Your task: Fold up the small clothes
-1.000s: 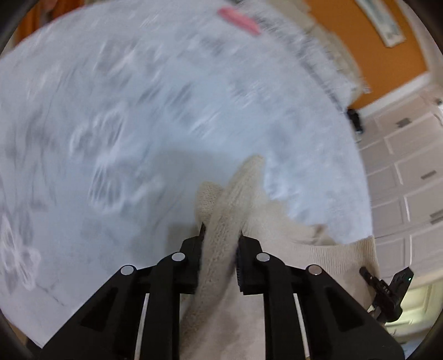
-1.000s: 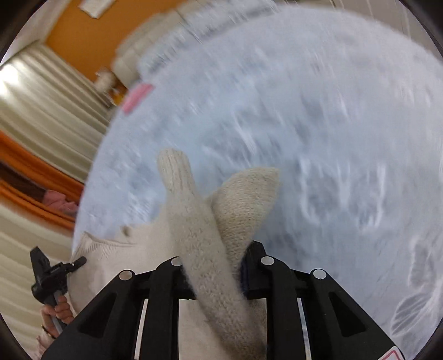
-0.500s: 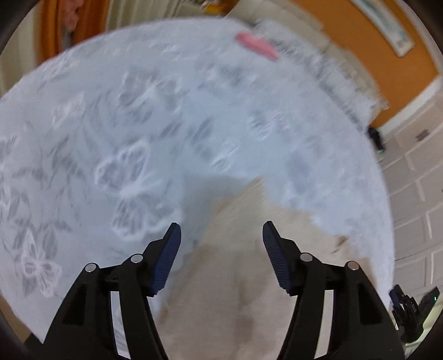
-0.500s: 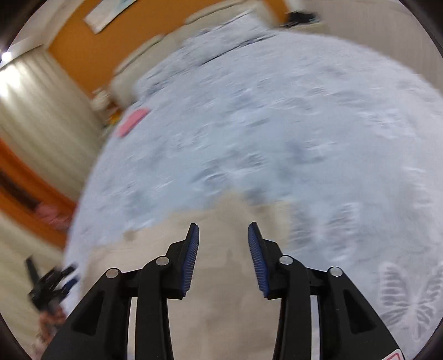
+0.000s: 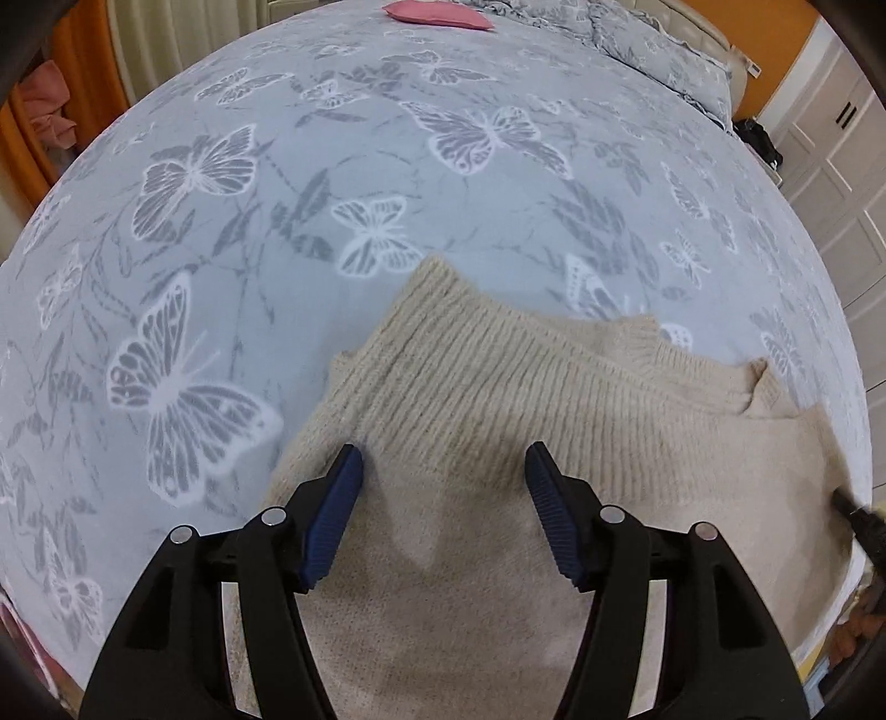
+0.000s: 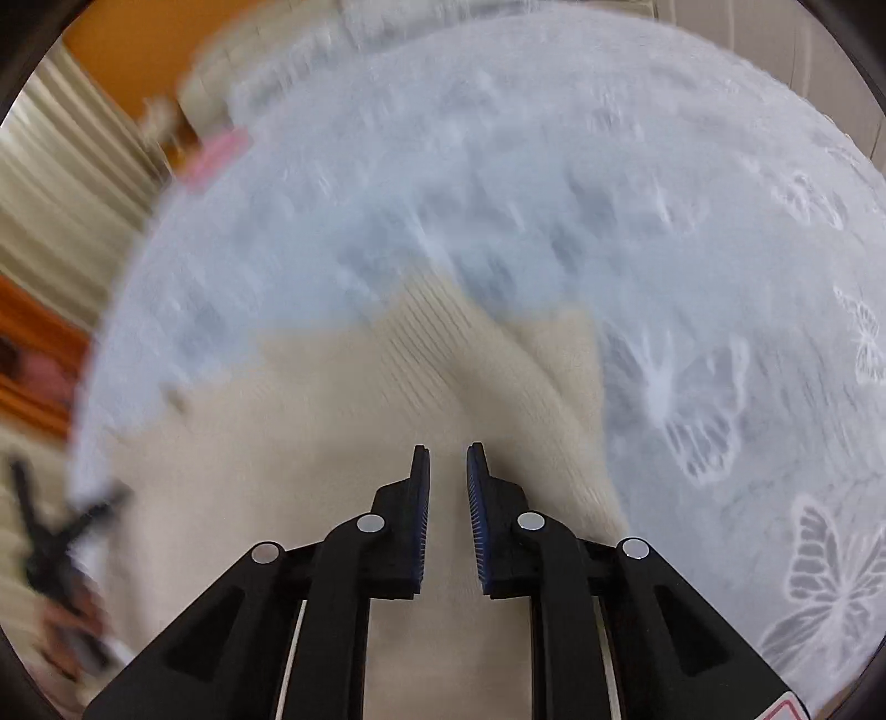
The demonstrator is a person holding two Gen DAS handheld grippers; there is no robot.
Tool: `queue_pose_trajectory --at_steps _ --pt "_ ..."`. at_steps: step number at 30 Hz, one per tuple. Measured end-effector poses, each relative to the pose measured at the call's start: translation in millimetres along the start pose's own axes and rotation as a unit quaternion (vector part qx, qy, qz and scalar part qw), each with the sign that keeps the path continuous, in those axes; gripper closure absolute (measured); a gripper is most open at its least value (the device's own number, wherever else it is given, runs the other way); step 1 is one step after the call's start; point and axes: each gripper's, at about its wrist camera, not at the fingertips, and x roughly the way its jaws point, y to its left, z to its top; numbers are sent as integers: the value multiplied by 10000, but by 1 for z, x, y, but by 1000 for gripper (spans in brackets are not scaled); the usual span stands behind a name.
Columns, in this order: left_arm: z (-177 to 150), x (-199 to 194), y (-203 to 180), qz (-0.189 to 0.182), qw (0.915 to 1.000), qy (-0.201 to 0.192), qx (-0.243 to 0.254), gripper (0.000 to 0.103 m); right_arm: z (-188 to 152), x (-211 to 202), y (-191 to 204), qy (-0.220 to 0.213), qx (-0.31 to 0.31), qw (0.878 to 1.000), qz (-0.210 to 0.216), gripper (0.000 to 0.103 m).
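A cream knitted sweater (image 5: 498, 443) is lying spread on the butterfly-print bed (image 5: 277, 194). The left gripper (image 5: 443, 476) is hovering over it, jaws wide and empty; the right gripper (image 6: 447, 471) is hovering with jaws nearly closed, gripping nothing.

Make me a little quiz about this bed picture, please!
1. True or false: the left gripper is squeezing the beige knitted sweater.
2. What is printed on the blue-grey bedspread? A cars, B butterflies, C stars.
3. Fill in: the small item at the bedspread's far edge is coloured ____.

Key: 1 false (its jaws stand open over it); 2 B; 3 pink.
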Motion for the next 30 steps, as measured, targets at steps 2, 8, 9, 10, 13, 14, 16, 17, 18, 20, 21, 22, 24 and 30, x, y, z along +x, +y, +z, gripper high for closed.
queue_pose_trajectory --at_steps 2,8,9,10,13,14,16,17,18,20,21,22,24,30 --pt "-5 1 -1 40 10000 -11 58 44 -5 -3 -12 -68 312 9993 214 99" --pt "-6 0 -5 54 9999 46 122 44 -15 -45 5 -441 302 9981 321 91" --pt "-8 -2 -5 57 9999 52 117 44 -17 -40 2 -343 228 9989 246 91" --pt "-9 -4 -4 44 9999 57 108 44 -17 -34 2 -253 195 9994 147 92" --pt "-21 -20 5 -73 9999 73 89 43 -32 -31 -16 -11 293 9995 117 99" --pt "-24 -25 9 -106 9999 70 52 40 -34 -43 -16 -78 371 9992 153 96" --pt "-36 -41 30 -353 9991 -4 -245 28 -39 -69 -8 -325 295 9988 215 86" --pt "-42 -48 43 -519 9973 -68 -509 21 -41 -75 -4 -381 202 9986 317 86" --pt "-47 -52 55 -658 9947 -114 -777 18 -42 -81 3 -386 102 9982 453 86" --pt "-56 -50 80 -926 9846 -99 -1481 16 -45 -84 20 -292 0 9963 814 86" --pt "-59 -43 89 -1048 9777 21 -1818 16 -45 -83 30 -219 -31 9946 1015 86" --pt "-61 -37 92 -1109 9736 145 -1988 16 -46 -80 41 -144 -74 9927 1196 86" --pt "-65 -11 94 -1259 9643 541 -2266 16 -45 -71 70 2 -249 9895 1427 86" --pt "-65 -4 63 -1000 9762 518 -1854 27 -34 -36 153 439 -998 9803 1645 86"
